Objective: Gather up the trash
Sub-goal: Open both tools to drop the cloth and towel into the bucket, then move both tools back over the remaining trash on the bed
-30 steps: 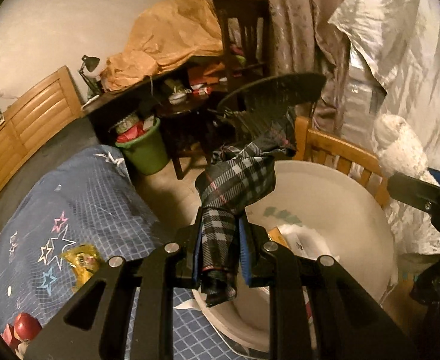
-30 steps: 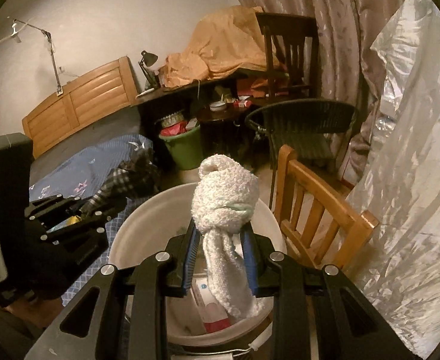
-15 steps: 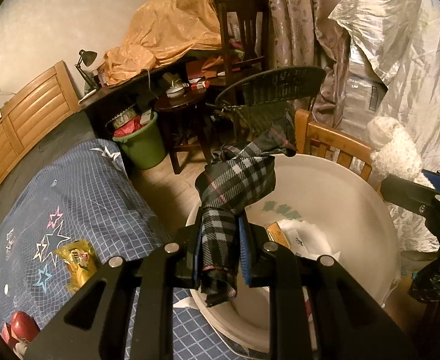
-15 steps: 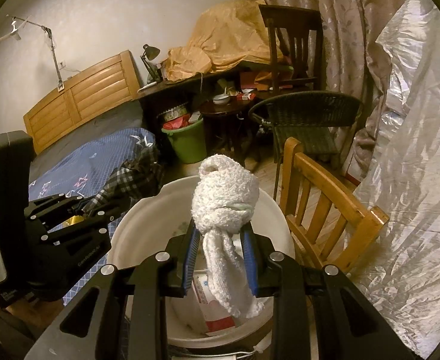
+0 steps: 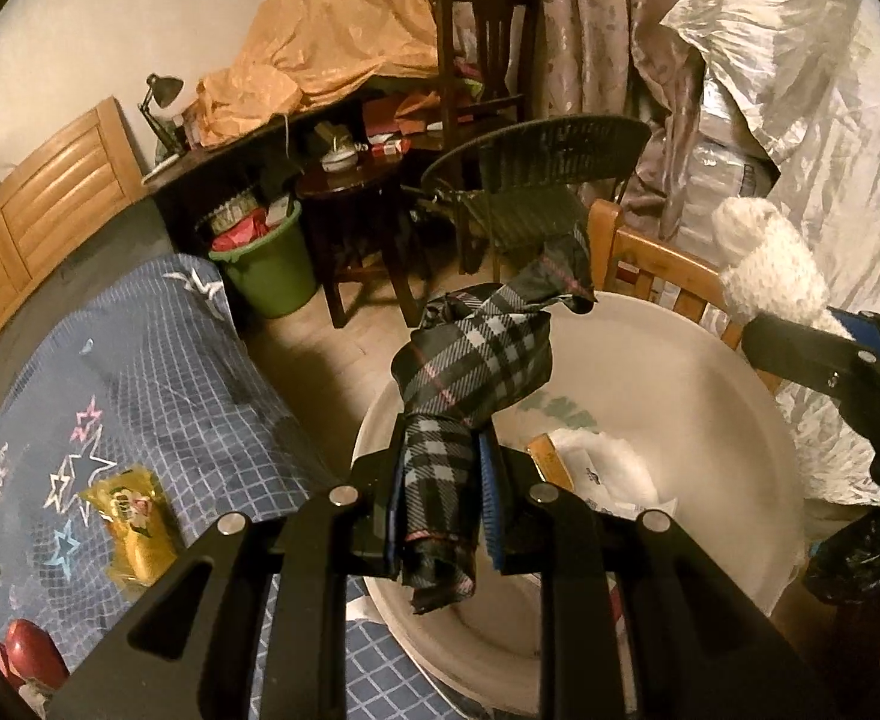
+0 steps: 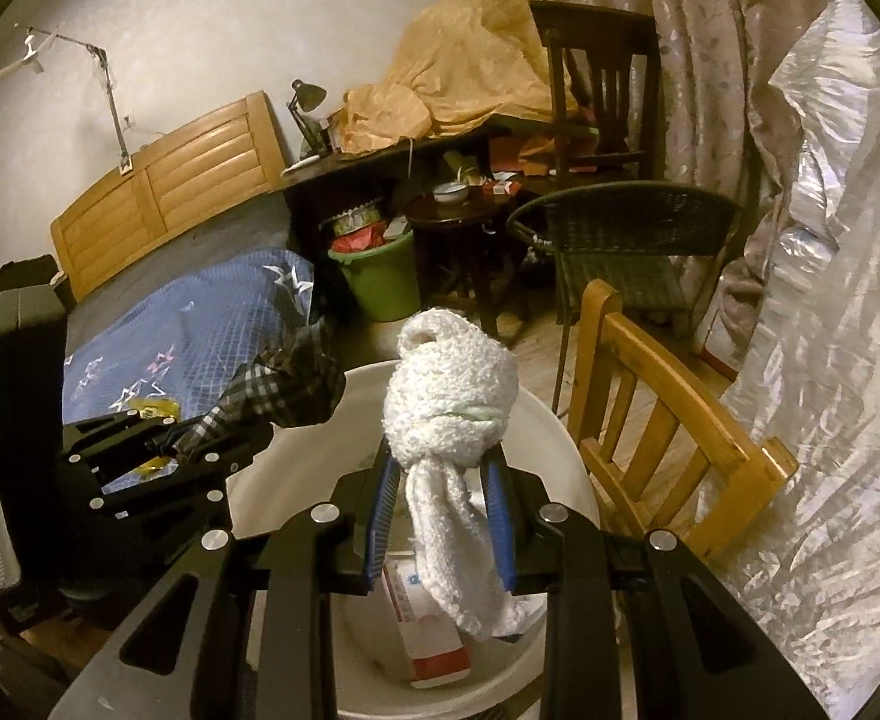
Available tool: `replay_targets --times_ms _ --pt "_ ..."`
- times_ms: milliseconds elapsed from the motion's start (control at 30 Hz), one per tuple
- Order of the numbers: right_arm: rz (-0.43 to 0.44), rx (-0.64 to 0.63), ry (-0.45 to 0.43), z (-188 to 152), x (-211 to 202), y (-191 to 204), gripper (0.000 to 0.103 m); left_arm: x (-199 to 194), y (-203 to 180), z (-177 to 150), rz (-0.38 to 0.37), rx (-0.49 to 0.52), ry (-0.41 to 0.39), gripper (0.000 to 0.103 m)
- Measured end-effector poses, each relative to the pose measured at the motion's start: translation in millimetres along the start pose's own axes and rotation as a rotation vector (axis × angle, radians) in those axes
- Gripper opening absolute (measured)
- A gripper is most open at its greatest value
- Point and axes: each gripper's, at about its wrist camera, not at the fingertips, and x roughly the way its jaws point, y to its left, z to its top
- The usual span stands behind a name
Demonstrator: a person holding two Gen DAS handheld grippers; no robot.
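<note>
My left gripper [image 5: 443,498] is shut on a knotted dark plaid cloth [image 5: 470,360] and holds it over the near left rim of a large white bin [image 5: 710,420]. My right gripper [image 6: 440,504] is shut on a knotted white fluffy towel [image 6: 449,396] and holds it above the same bin [image 6: 554,420]. The bin holds white paper [image 5: 596,468] and a red and white carton [image 6: 428,630]. The right gripper with the towel [image 5: 770,276] shows at the right edge of the left wrist view. The left gripper [image 6: 158,450] shows at the left of the right wrist view.
A blue star-patterned bedspread [image 5: 110,408] with a yellow snack wrapper [image 5: 131,522] and a red object [image 5: 29,654] lies left. A wooden chair [image 6: 674,438] stands behind the bin. A green bucket [image 5: 266,264], dark tables, a wicker chair [image 5: 536,180] and silver sheeting [image 6: 830,360] stand beyond.
Both grippers have moved a little farther over the bin and lower, so more of the bin's inside shows. Both stay shut on their cloths.
</note>
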Motion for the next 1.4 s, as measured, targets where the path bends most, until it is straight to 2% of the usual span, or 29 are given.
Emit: replay_targets --times_ms 33,67,100,133,167,500,600,800,1100,1200,1400 --pt "0.006 -0.012 0.013 1 4 1 0.033 1 1 1 -0.014 0.0 0.004 0.021" --pt "0.005 -0.019 0.021 2 7 2 0.042 3 1 1 -0.026 0.003 0.011 0.025" --pt "-0.01 -0.016 0.016 2 9 1 0.047 6 1 2 -0.019 0.006 0.027 0.045" --pt "-0.015 -0.012 0.012 2 9 1 0.053 8 3 2 -0.009 -0.001 0.029 0.06" --pt "-0.016 -0.005 0.009 2 9 -1 0.054 7 5 1 0.0 -0.013 0.02 0.074" --pt "-0.011 0.036 -0.012 -2 7 -4 0.054 -1 16 -3 0.019 -0.052 -0.006 0.075" --pt "-0.001 0.036 -0.034 -3 2 0 0.054 -6 23 -8 0.039 -0.067 -0.018 0.078" --pt "0.007 0.022 -0.134 -6 -17 23 0.054 -26 45 -27 0.122 -0.132 -0.057 0.085" --pt "0.024 -0.02 -0.344 -27 -57 78 0.056 -78 97 -67 0.262 -0.25 -0.135 0.091" --pt "0.039 -0.024 -0.418 -38 -72 100 0.063 -97 114 -83 0.303 -0.287 -0.159 0.092" --pt "0.063 -0.05 -0.477 -60 -86 141 0.074 -140 151 -124 0.4 -0.349 -0.196 0.095"
